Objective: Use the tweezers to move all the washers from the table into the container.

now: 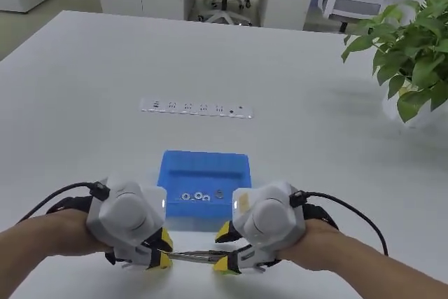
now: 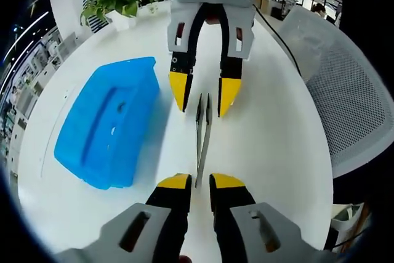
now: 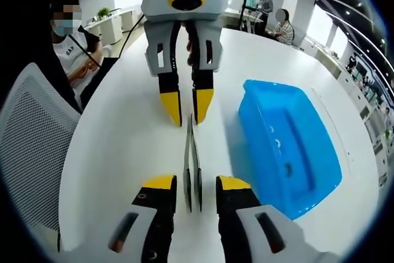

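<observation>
No legible text, label, brand, number or sign can be read. The white socket strip (image 1: 195,108) at the far centre of the desk (image 1: 315,145) carries small dark marks beside its outlets; these are too small to read.

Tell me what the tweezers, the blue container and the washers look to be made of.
Tweezers: likely steel; thin grey arms with a dull metallic sheen.
Container: probably plastic; uniform bright blue, slightly translucent, with soft moulded edges.
Washers: look like metal, being small pale silvery rings, though they are too small to judge the finish.
</observation>
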The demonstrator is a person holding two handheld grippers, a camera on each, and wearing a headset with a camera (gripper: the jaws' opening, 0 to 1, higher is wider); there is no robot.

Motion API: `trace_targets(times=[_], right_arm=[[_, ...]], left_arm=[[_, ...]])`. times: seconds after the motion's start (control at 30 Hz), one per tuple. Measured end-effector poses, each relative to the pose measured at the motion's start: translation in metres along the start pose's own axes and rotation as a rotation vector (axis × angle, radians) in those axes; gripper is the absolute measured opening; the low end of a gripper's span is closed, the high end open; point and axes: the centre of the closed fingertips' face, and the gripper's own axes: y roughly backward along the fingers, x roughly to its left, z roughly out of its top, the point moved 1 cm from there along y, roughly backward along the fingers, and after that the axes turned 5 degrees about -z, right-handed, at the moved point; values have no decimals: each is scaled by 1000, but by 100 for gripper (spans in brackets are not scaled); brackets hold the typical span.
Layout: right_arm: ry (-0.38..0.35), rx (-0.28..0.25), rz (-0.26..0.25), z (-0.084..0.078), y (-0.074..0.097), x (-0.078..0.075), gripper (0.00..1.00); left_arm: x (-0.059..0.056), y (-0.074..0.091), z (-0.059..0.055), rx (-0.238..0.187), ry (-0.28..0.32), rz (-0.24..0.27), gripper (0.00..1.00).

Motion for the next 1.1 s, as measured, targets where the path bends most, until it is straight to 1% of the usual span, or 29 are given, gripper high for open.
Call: trace_targets(times=[0.13, 0.2, 0.23, 0.27, 0.3, 0.33, 0.37, 0.43, 0.47, 0.5, 0.53, 0.57, 0.63, 0.73, 0.8, 0.83, 0.9, 0.93, 0.97, 1.0, 1.03, 1.1], right_arm=[[-38, -16, -41, 1, 10, -4, 33], [-59, -25, -65, 1, 14, -7, 36], [-83, -39, -87, 1, 18, -10, 37], [-104, -48, -99, 2, 20, -11, 38], [-160, -61, -116, 2, 25, -13, 39], [-199, -74, -126, 3, 27, -14, 41], [-225, -94, -141, 3, 32, -16, 43], [-244, -105, -174, 2, 38, -20, 45], [-249, -112, -185, 1, 43, -20, 46], [-255, -116, -201, 1, 46, -22, 48], [-262, -122, -217, 1, 49, -23, 49], [-286, -136, -247, 1, 55, -27, 51], [-312, -172, -281, 2, 64, -30, 55], [-330, -196, -336, 1, 77, -35, 60], [-357, -207, -362, -1, 86, -37, 63], [-362, -212, -374, -1, 89, -38, 64], [-371, -211, -397, -3, 97, -39, 66], [-378, -217, -411, -4, 101, -40, 67], [-380, -217, -415, -4, 103, -39, 67], [-379, -218, -421, -5, 106, -39, 68], [-378, -220, -422, -5, 108, -38, 69], [-378, -222, -433, -5, 112, -37, 72]], left_arm=[[-1, 6, 0, -29, 37, 23, 22], [-1, 9, 1, -54, 74, 37, 26], [0, 13, 1, -67, 92, 49, 27], [-1, 15, 2, -78, 101, 58, 28], [-1, 18, 3, -102, 124, 74, 28], [-1, 20, 4, -117, 144, 83, 29], [-1, 24, 6, -147, 176, 98, 30], [-2, 30, 11, -209, 241, 122, 34], [-2, 32, 12, -220, 251, 128, 37], [-3, 35, 13, -242, 278, 144, 41], [-3, 37, 14, -252, 280, 158, 43], [-3, 41, 14, -258, 275, 179, 44], [-3, 48, 15, -272, 305, 215, 48], [-3, 59, 21, -311, 305, 265, 54], [-2, 65, 22, -330, 320, 300, 58], [-2, 67, 23, -336, 324, 308, 59], [0, 76, 25, -364, 336, 350, 61], [0, 80, 26, -386, 362, 363, 63], [0, 83, 27, -399, 380, 376, 66], [0, 88, 28, -421, 402, 394, 68], [-1, 90, 29, -431, 407, 395, 70], [-4, 92, 29, -435, 401, 401, 74]])
